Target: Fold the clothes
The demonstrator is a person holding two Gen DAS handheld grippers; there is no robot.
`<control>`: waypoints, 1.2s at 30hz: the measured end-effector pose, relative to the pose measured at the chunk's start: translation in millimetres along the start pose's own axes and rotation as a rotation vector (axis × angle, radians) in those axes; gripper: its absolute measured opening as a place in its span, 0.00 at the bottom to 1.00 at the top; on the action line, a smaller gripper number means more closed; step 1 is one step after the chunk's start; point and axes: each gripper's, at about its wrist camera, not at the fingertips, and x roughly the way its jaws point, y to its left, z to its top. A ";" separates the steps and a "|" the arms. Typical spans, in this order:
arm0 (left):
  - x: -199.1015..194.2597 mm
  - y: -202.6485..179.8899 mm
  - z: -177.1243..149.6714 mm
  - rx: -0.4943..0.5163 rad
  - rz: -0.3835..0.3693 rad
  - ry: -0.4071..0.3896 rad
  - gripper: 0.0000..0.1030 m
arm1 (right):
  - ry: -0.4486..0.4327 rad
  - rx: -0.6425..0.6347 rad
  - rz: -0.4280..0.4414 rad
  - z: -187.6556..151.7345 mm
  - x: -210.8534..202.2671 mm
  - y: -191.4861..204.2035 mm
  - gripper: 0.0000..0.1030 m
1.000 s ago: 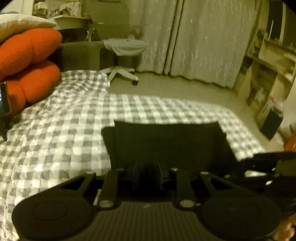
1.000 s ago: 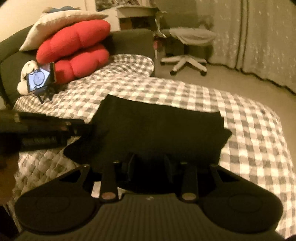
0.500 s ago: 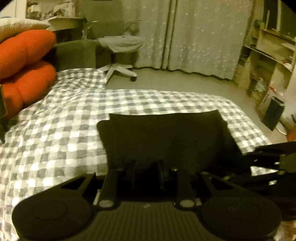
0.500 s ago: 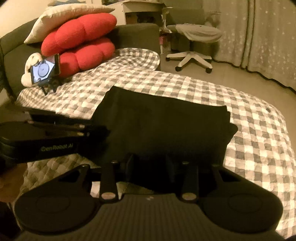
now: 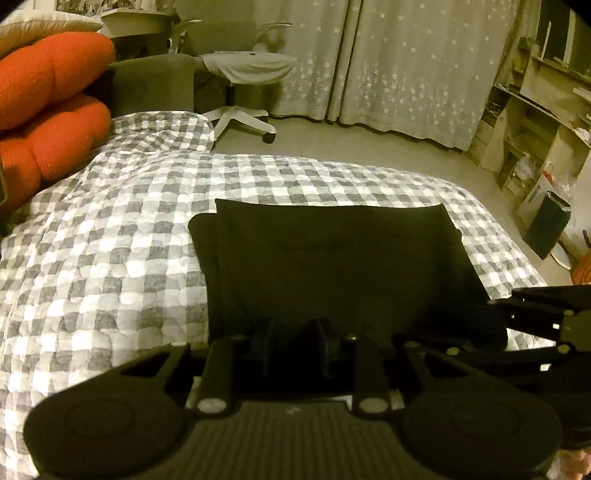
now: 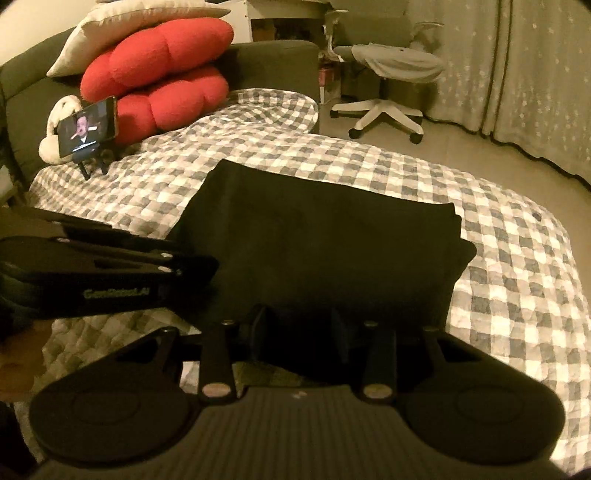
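Note:
A black garment (image 5: 332, 266) lies folded into a rough rectangle on the checked bedspread (image 5: 103, 258); it also shows in the right wrist view (image 6: 321, 251). My left gripper (image 5: 295, 339) sits at the garment's near edge, its fingers a small gap apart; dark cloth hides whether any fabric is between them. My right gripper (image 6: 301, 328) is at the near edge further right, its fingers wider apart over the fabric. Each gripper shows from the side in the other's view: the right one (image 5: 546, 325), the left one (image 6: 110, 273).
Red cushions (image 6: 155, 81) and a cream pillow (image 6: 122, 29) lean at the head of the bed. A phone on a small stand (image 6: 88, 129) plays video beside them. An office chair (image 6: 391, 74), curtains (image 5: 406, 62) and shelves (image 5: 535, 122) stand beyond the bed.
Both grippers have drawn back and up a little from the garment, so more of it shows. The garment lies still in the same folded shape.

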 end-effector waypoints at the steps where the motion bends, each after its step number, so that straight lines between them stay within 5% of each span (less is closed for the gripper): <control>1: -0.2 1.0 0.2 -0.005 -0.002 0.002 0.26 | -0.001 -0.001 -0.002 0.5 -0.7 0.6 0.42; 25: -4.5 35.1 4.9 -0.123 -0.014 0.059 0.21 | 0.056 0.177 -0.087 -15.3 -23.8 -61.4 0.45; 30: -9.3 37.9 -1.0 -0.067 0.064 0.090 0.22 | 0.035 0.199 -0.127 -14.6 -33.2 -71.1 0.45; 36: -14.4 69.1 8.0 -0.215 0.020 0.090 0.24 | 0.001 0.232 -0.104 -10.0 -40.8 -72.9 0.45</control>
